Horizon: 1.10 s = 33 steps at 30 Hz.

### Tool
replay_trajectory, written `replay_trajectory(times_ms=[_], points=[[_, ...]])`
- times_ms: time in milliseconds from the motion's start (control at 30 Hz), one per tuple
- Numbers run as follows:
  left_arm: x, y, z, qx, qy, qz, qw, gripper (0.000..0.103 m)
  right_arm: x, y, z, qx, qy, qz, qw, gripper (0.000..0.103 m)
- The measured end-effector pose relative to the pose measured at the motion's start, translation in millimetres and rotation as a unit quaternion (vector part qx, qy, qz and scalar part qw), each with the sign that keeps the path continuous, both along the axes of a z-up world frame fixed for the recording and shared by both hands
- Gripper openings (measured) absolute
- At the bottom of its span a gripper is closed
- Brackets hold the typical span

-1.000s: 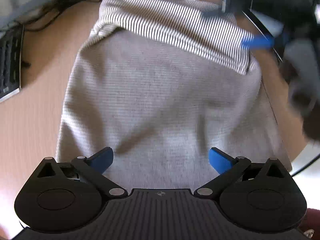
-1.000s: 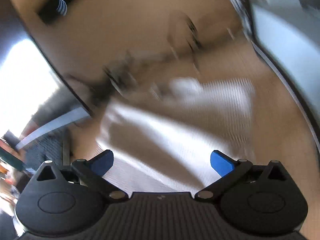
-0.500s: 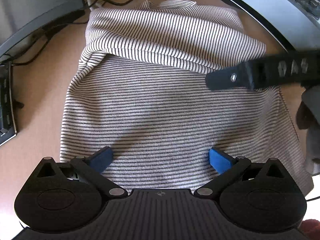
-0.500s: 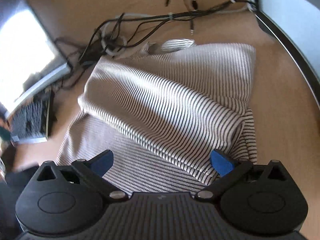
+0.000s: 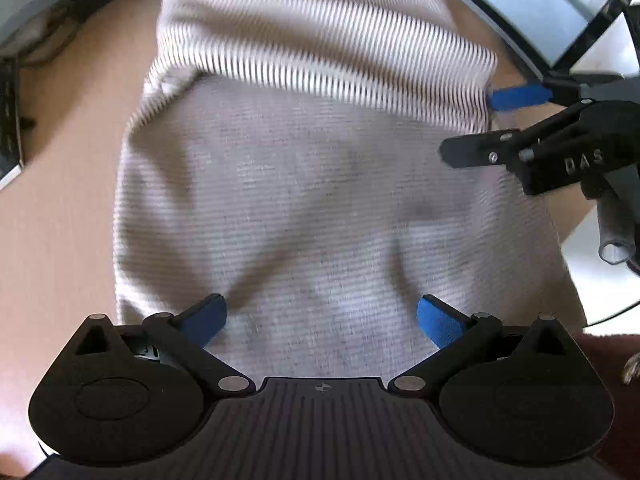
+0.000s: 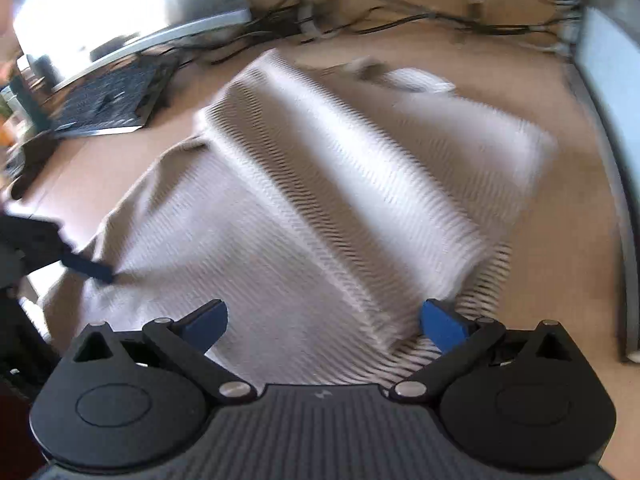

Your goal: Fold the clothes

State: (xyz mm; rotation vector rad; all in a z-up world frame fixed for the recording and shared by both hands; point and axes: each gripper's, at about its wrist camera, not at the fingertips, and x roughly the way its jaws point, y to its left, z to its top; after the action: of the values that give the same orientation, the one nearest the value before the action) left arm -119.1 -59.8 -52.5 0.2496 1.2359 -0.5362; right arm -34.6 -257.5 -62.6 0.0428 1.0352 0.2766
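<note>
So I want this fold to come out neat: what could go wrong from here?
1. The folded upper layer of the striped shirt lies skewed, so another fold could lock in the slant.
2. Both the left gripper and right gripper are open with nothing held; the cloth could bunch.
3. Cables lie just beyond the collar and could snag.

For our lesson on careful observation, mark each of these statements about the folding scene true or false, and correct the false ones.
1. The black-and-white striped knit garment lies on a tan wooden desk. True.
2. The left tongs are clamped on the cloth. False: their blue pads stand wide apart, over the garment.
3. A folded-over layer covers the garment's far end. True.
4. The right tongs hold a sock. False: they are open and hold nothing.
5. A tangle of black cables lies beyond the garment. True.
</note>
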Motion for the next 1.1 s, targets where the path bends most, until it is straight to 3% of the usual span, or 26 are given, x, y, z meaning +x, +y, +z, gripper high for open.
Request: replay_trajectory(times_ms=[100,167,200,300,400,500,567,633,700,833,1000,1033,1067,1100], points=[[0.0,-11.0,22.3,-0.01,-0.083,-0.007,0.9964,0.103,-9.9,-11.4,18.9,0.002,-0.046,-0.043,0.998,0.102],[0.8,-29.2,36.9,-0.008,-0.163,-0.03,0.9861,0.103,-16.7,-15.6,25.6,-0.003,-0.066,-0.066,0.996,0.1],[-3.1,-44.6,41.8,0.007,-0.219,-0.058,0.974,0.103,-19.0,-18.1,26.2,-0.003,-0.069,-0.079,0.994,0.095],[-10.0,-88.8,34.7,0.047,-0.314,-0.15,0.9363,0.103,-17.5,-24.0,18.6,0.0,-0.068,-0.107,0.992,0.085],[-27.8,-110.6,19.8,0.081,-0.365,-0.237,0.8967,0.103,-10.1,-26.0,11.3,0.008,-0.086,-0.122,0.989,0.076],[-23.2,-124.1,-16.5,0.108,-0.393,-0.3,0.8622,0.103,-0.2,-24.8,3.5,0.009,-0.089,-0.123,0.988,0.043],[-23.4,-127.1,-30.6,0.119,-0.404,-0.327,0.8461,0.103,1.9,-26.2,3.8,0.01,-0.086,-0.125,0.988,0.03],[-10.4,-129.1,-44.3,0.121,-0.407,-0.341,0.8389,0.103,0.1,-32.9,10.7,0.039,-0.078,-0.127,0.988,0.023],[-6.8,-129.0,-49.5,0.118,-0.418,-0.342,0.8333,0.103,-2.7,-44.6,25.8,0.102,-0.07,-0.134,0.983,0.019],[-2.5,-132.8,-57.0,0.119,-0.454,-0.324,0.8212,0.103,-2.0,-67.2,70.1,0.232,-0.072,-0.159,0.957,0.015],[27.7,-141.1,-68.3,0.134,-0.51,-0.259,0.8093,0.101,10.8,-62.6,98.2,0.282,-0.058,-0.146,0.946,0.015],[35.2,-137.8,-65.6,0.134,-0.519,-0.242,0.8086,0.095,12.7,-58.7,102.0,0.275,-0.06,-0.14,0.949,0.015],[42.8,-133.9,-62.6,0.133,-0.526,-0.225,0.809,0.059,14.1,-54.5,106.3,0.264,-0.064,-0.132,0.953,0.015],[52.0,-125.5,-56.9,0.133,-0.519,-0.206,0.8191,0.034,15.3,-51.0,110.2,0.251,-0.074,-0.128,0.957,0.017]])
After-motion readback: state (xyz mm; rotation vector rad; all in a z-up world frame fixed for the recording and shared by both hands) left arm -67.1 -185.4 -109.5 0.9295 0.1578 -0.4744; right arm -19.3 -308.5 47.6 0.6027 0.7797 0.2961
